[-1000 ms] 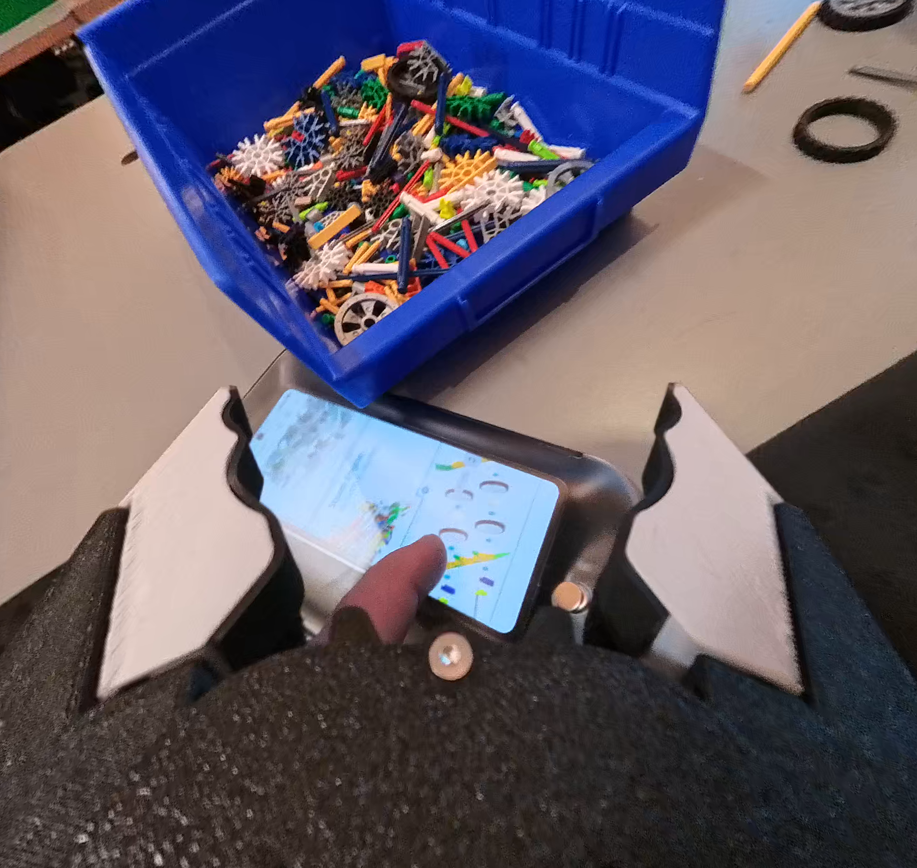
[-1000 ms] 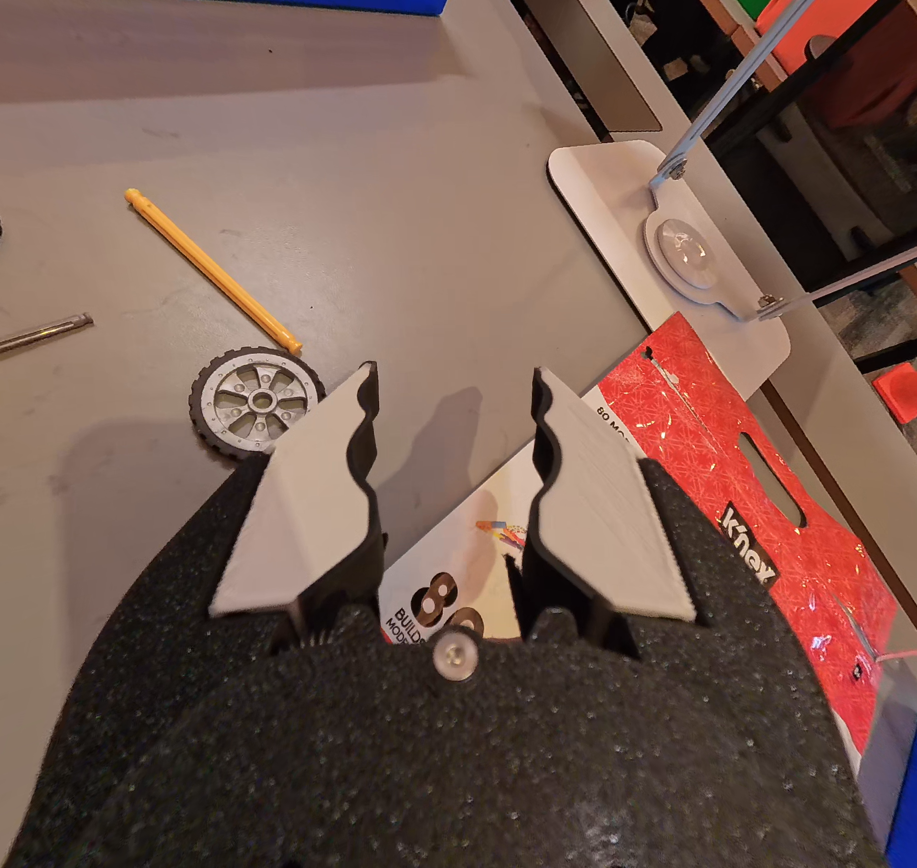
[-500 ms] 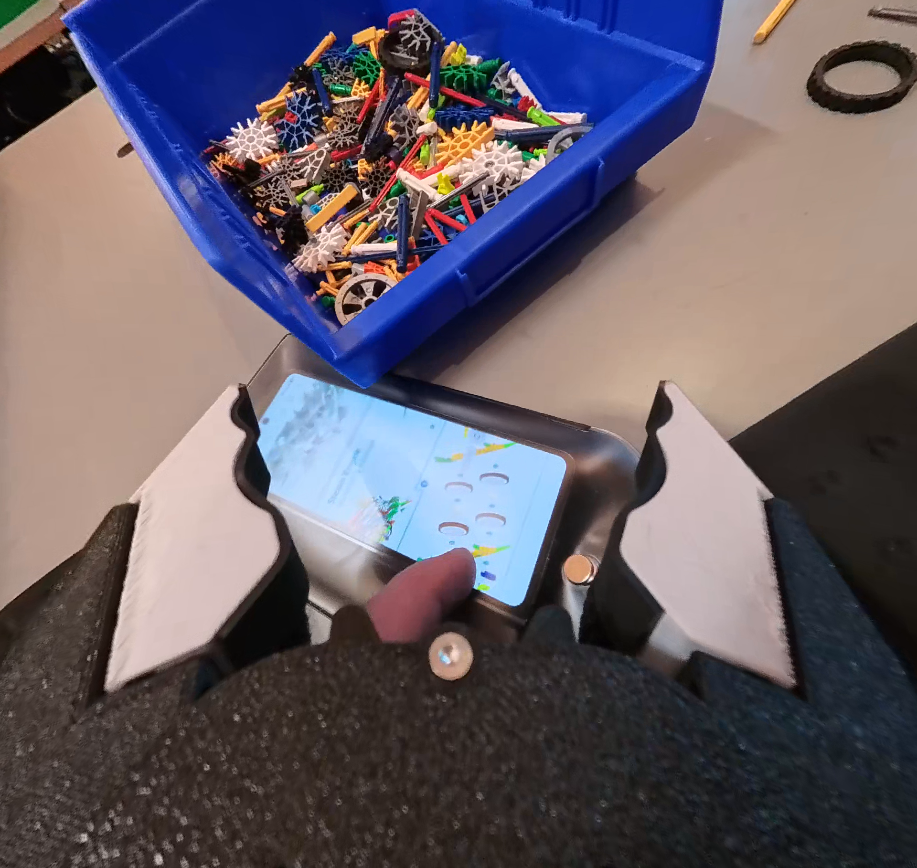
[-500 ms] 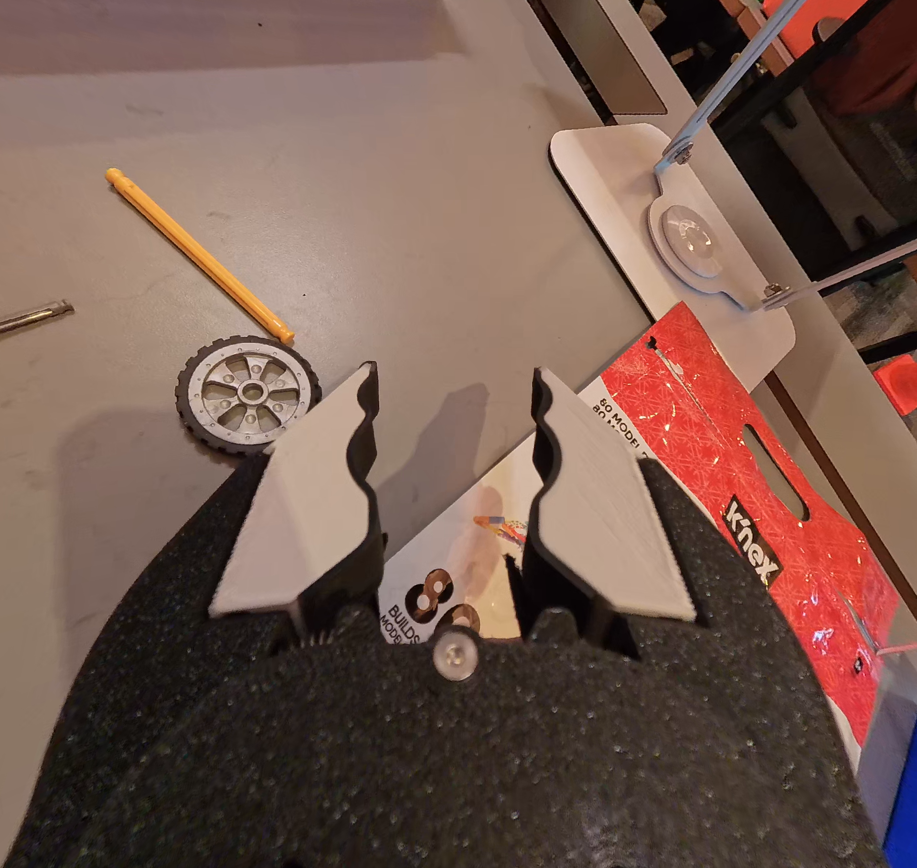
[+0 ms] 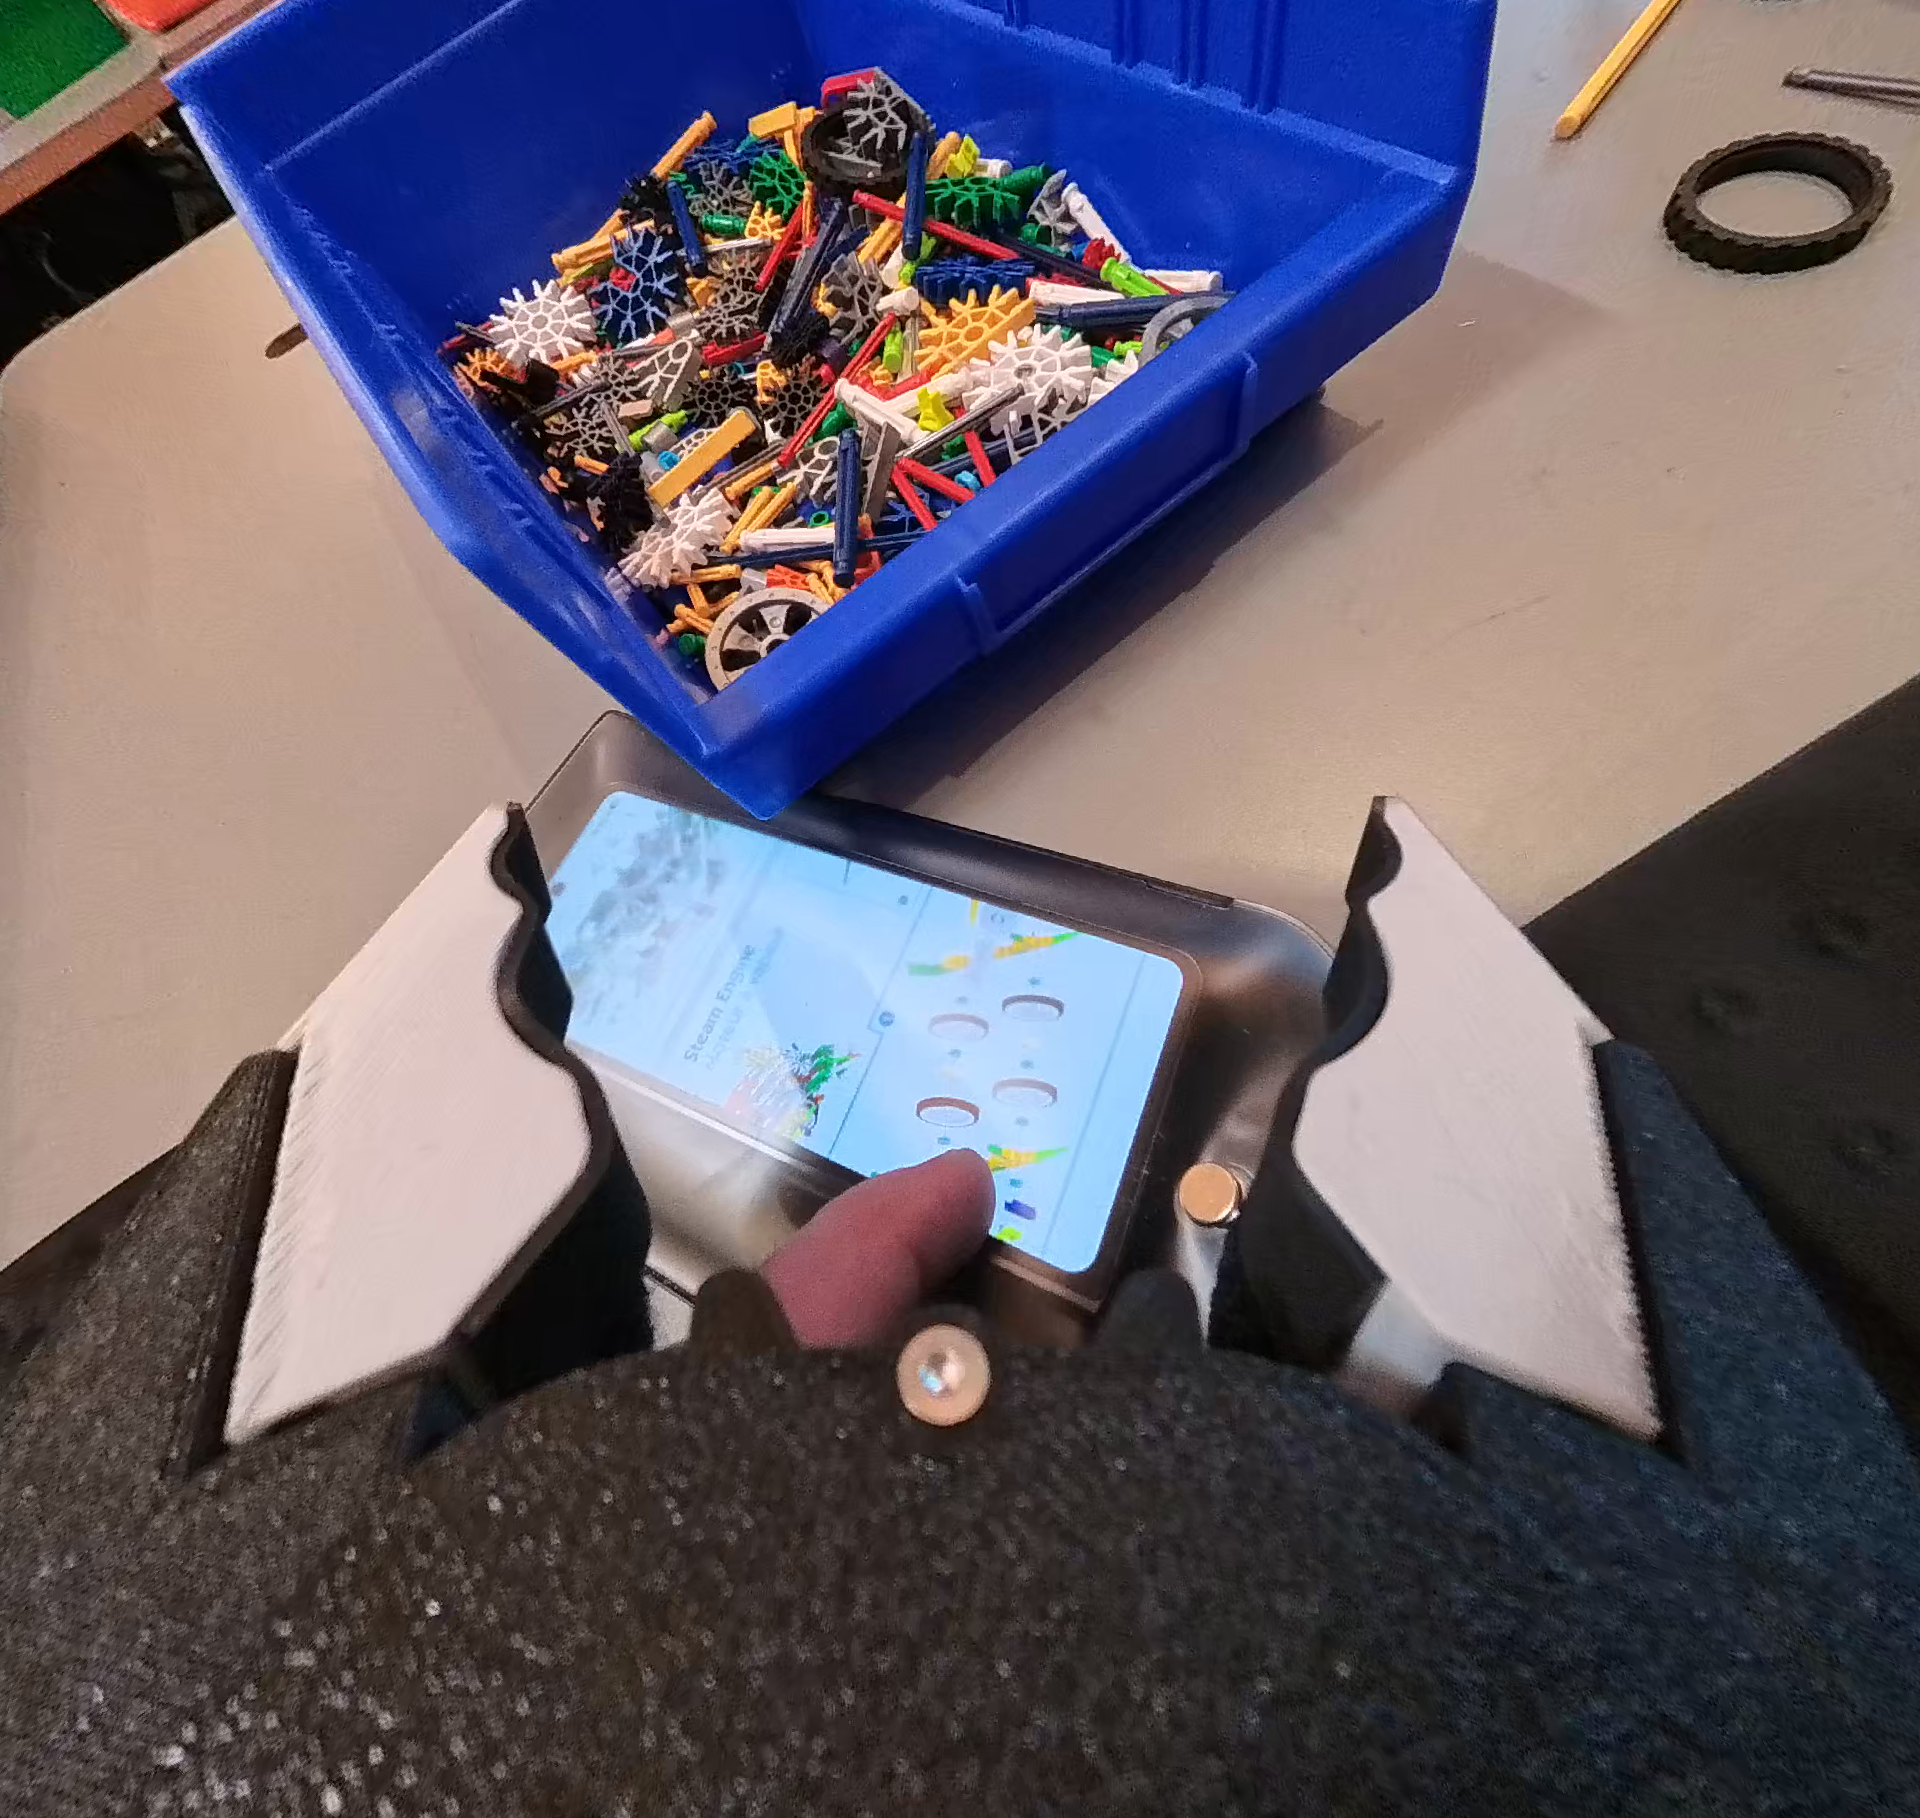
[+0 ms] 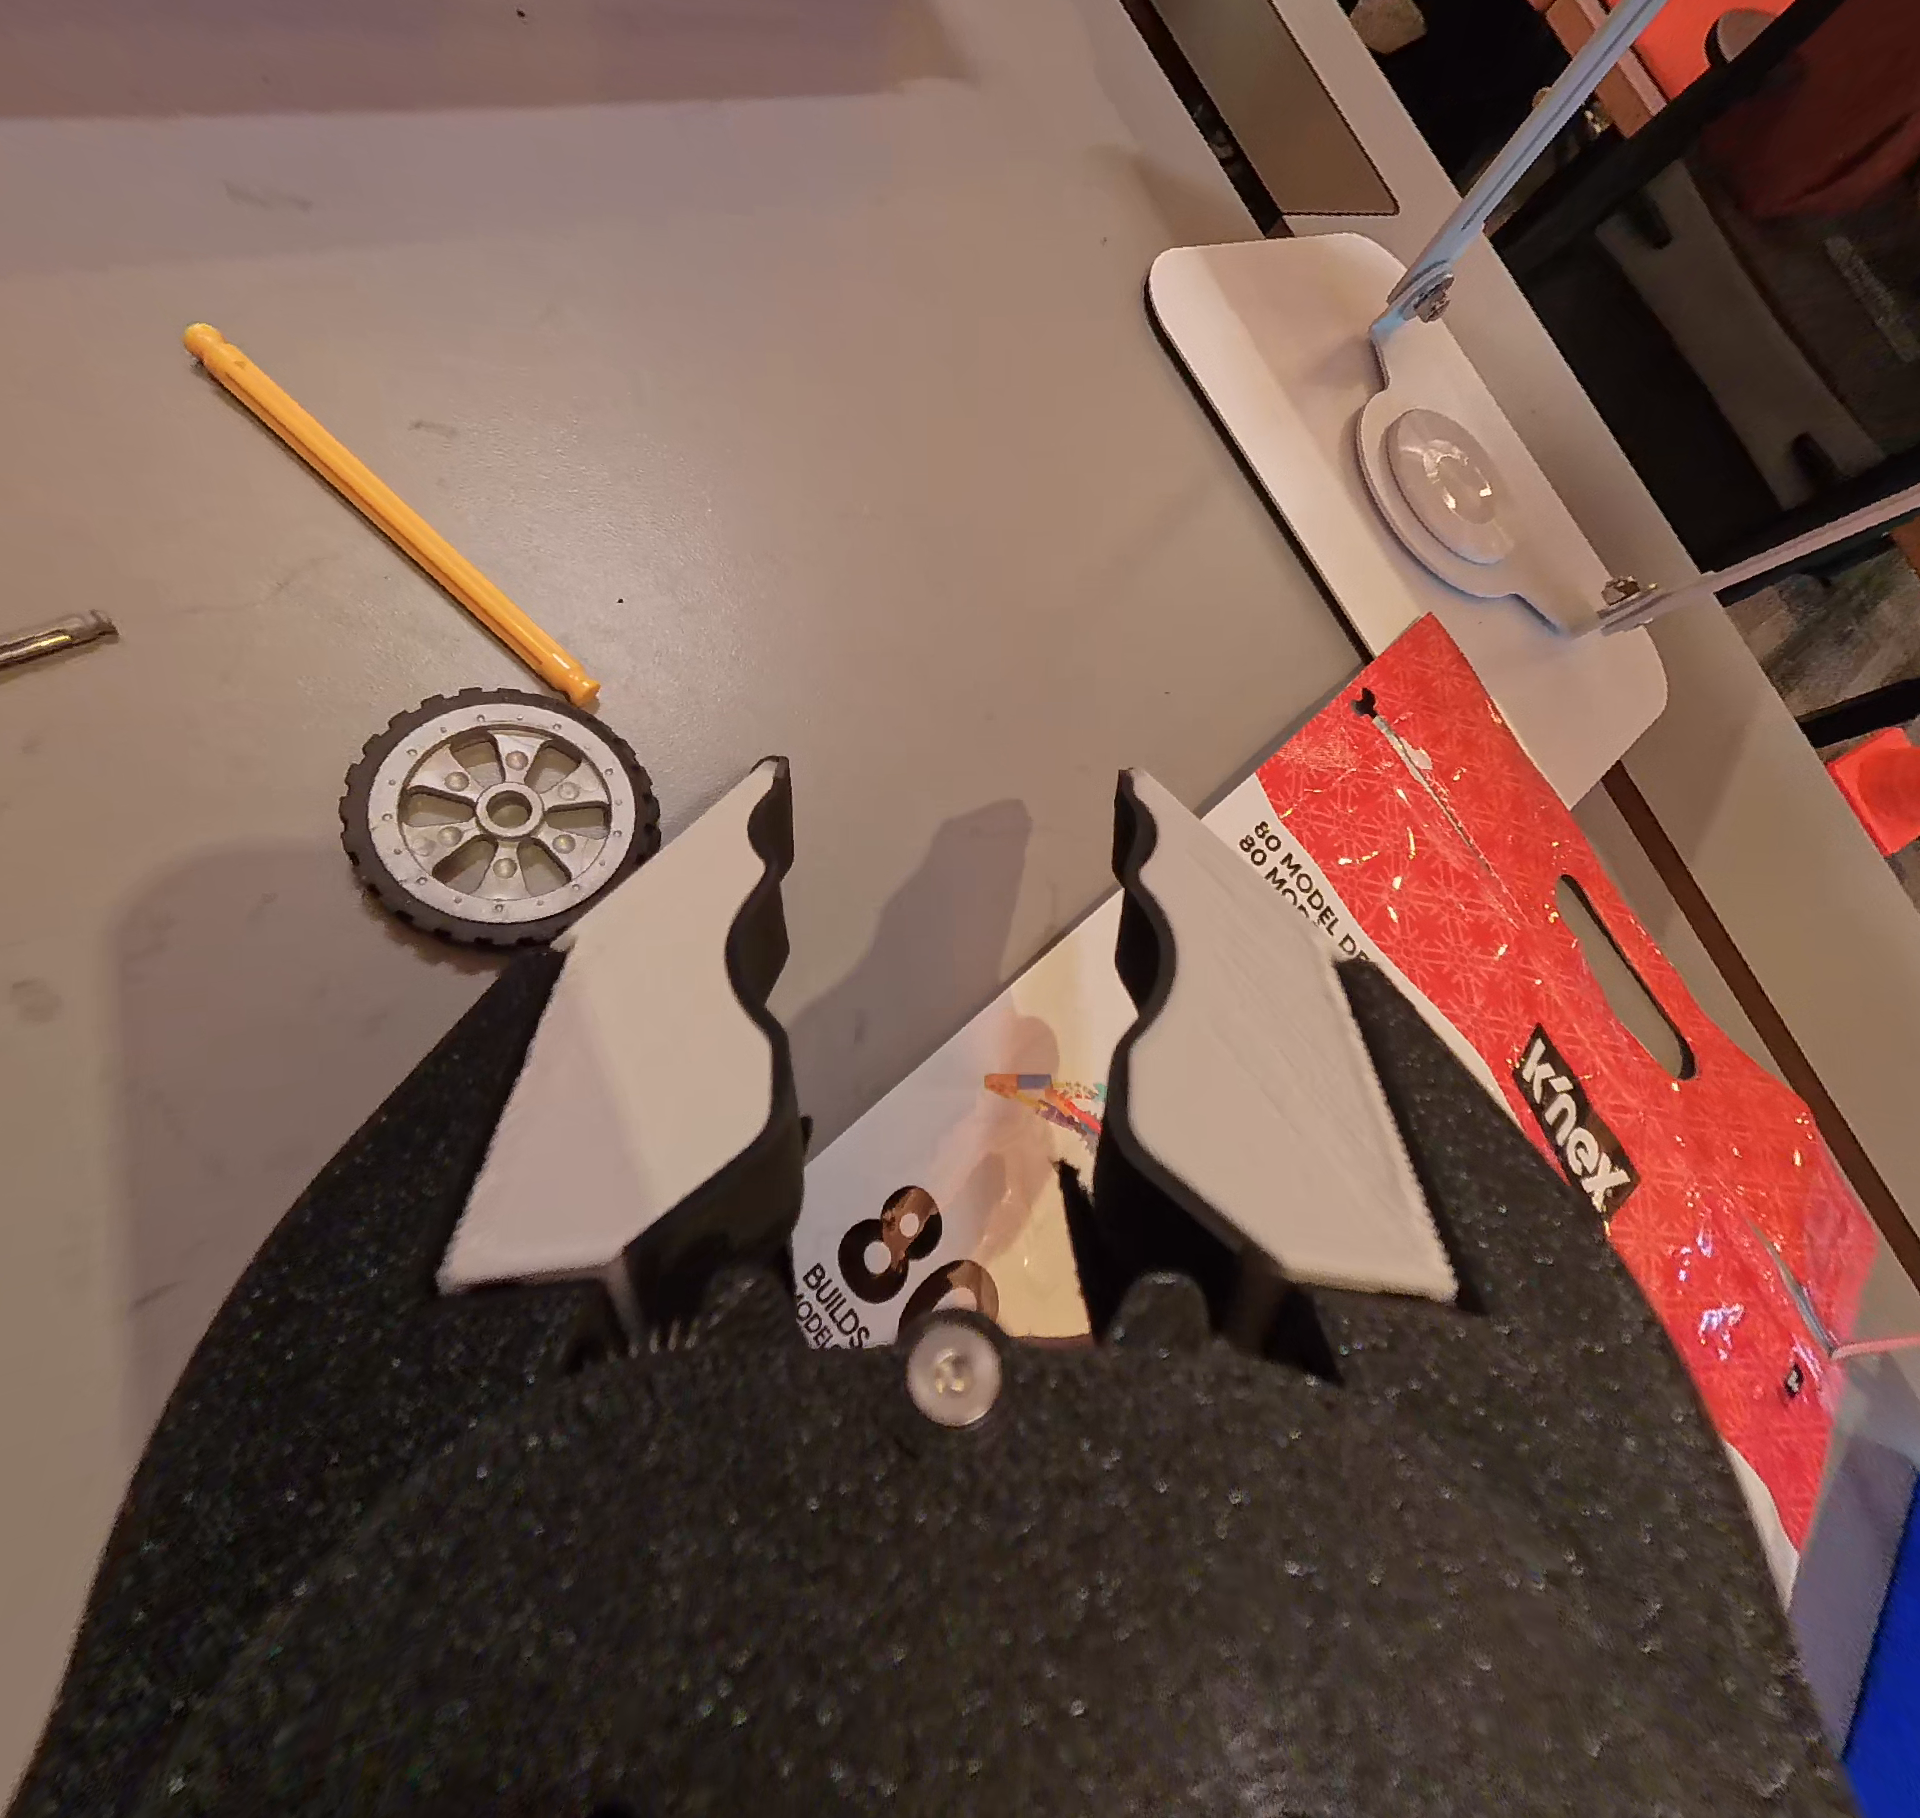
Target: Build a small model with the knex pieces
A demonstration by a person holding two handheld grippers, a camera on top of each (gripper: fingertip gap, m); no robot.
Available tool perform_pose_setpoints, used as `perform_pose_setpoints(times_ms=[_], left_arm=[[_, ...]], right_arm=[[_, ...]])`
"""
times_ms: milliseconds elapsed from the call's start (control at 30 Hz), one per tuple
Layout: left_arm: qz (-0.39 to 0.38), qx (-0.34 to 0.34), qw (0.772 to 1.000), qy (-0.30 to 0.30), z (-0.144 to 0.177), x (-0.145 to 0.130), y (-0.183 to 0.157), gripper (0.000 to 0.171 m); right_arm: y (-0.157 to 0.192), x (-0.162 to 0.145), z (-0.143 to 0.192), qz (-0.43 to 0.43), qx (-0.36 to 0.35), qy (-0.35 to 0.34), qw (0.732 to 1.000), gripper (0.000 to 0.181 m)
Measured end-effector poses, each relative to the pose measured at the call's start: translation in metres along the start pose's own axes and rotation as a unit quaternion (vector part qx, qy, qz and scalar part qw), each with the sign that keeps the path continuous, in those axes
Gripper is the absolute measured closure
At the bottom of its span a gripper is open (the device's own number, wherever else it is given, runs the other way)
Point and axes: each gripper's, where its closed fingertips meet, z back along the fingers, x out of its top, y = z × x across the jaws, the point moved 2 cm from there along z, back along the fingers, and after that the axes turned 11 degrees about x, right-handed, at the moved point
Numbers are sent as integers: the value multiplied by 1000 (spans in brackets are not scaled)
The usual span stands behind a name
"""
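Observation:
My left gripper [image 5: 940,823] is wide open and empty, above a lit phone [image 5: 831,999] that lies on a dark metal tray [image 5: 1262,979]. A person's finger [image 5: 883,1238] touches the screen's near edge. Just beyond stands a blue bin [image 5: 1143,521] full of small coloured rods and connectors. My right gripper [image 6: 951,781] is open and empty, above the grey table between a grey wheel with a black tyre [image 6: 499,818] on its left and a red and white printed package [image 6: 1507,937] on its right.
An orange rod [image 6: 384,511] and a metal rod tip [image 6: 62,636] lie left of the wheel. A loose black tyre ring [image 5: 1777,199] lies right of the bin. A white stand base [image 6: 1299,386] with metal struts sits by the table's right edge. The grippers' ends are close to 45 cm from one another. To reach the lit phone [image 5: 831,999] in a straight line is about 4 cm for my left fingers, about 45 cm for my right.
The left view shifted slightly back and forth while the finger slid along the phone's near edge. The right gripper drifted a little, with the wheel now closer to its left finger.

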Motion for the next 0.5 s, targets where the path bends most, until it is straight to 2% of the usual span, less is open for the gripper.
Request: perform_pose_setpoints(times_ms=[233,500], left_arm=[[-7,-5,1000,-9,-1,3,-4,26],[-28,-19,999,-37,0,19,-10,27]], right_arm=[[-1,-1,-1,-1,-2,2,1000,119],[-4,-5,-2,-2,-7,9,1000,119]])
